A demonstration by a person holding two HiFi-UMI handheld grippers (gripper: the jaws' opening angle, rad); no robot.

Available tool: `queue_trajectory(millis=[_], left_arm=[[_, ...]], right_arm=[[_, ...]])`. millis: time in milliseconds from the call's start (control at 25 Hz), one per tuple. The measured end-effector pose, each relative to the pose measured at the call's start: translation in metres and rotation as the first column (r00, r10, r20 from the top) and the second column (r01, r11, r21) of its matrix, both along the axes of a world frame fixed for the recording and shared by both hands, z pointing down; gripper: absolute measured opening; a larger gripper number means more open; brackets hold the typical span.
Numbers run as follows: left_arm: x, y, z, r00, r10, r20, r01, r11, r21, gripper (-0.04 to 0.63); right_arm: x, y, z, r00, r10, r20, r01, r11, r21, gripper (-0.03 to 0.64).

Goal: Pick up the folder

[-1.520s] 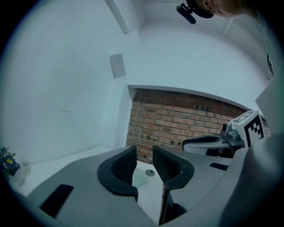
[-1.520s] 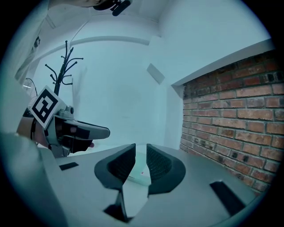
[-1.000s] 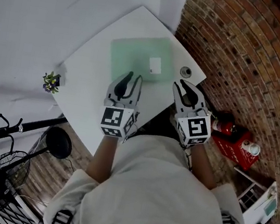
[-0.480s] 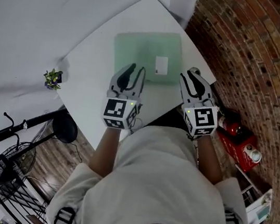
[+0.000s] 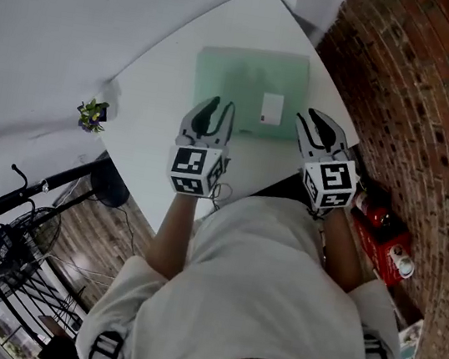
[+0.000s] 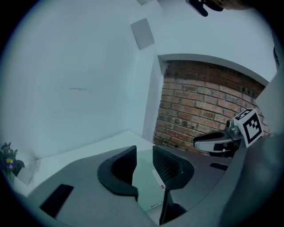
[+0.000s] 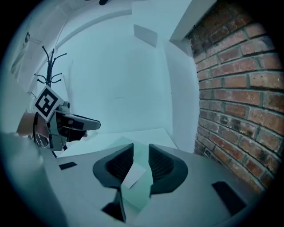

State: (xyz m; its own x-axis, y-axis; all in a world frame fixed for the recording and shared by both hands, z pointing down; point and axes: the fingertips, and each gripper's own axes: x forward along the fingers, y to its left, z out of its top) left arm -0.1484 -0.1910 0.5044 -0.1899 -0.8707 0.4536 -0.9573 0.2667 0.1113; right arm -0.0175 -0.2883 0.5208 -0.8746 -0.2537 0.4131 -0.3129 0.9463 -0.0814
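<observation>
— Entry 1, folder (image 5: 250, 86)?
— Pale green, translucent. Flat on the white table (image 5: 154, 117), toward the corner next to the brick wall (image 5: 423, 96). 1 white label (image 5: 272, 108) near its right edge, on the near side.
— Entry 2, left gripper (image 5: 221, 108)?
— Over the folder's near left part. Jaws parted by a narrow gap, with nothing pinched. Folder surface seen through the gap, lower than the pads. Contact with the folder: cannot tell.
— Entry 3, right gripper (image 5: 321, 124)?
— At the folder's near right corner, just beside the label. Jaws just been opening, now moderately apart. Pads pressing on nothing, with the folder and label seen beneath the gap.
— Anything else to list?
— 1 small potted plant (image 5: 93, 114), beside the table's left corner, well apart from the folder.
</observation>
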Motion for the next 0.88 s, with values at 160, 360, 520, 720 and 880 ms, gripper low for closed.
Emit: queue_trajectory(millis=[160,360,520,720,880], left_arm=[[-0.006,-0.001,0.013,1.000,-0.017,0.008,0.018,0.999,-0.050,0.112],[-0.007,-0.002,0.028,0.999,-0.034,0.026,0.036,0.995,-0.094,0.117],[-0.011,-0.001,0.039,0.999,-0.048,0.021,0.051,0.991,-0.125,0.118],[-0.025,-0.005,0.054,0.997,-0.082,0.004,0.081,0.986,-0.146,0.123],[-0.044,0.000,0.068,0.991,-0.132,-0.013,0.129,0.978,-0.163,0.129]], right_arm=[[-0.006,-0.010,0.012,1.000,-0.024,-0.018,0.024,0.999,-0.023,0.106],[-0.007,-0.021,0.026,0.998,-0.044,-0.040,0.042,0.998,-0.039,0.107],[-0.011,-0.026,0.035,0.997,-0.062,-0.052,0.059,0.997,-0.057,0.107],[-0.018,-0.031,0.049,0.993,-0.091,-0.076,0.084,0.992,-0.091,0.107],[-0.027,-0.030,0.060,0.989,-0.114,-0.092,0.100,0.985,-0.138,0.107]])
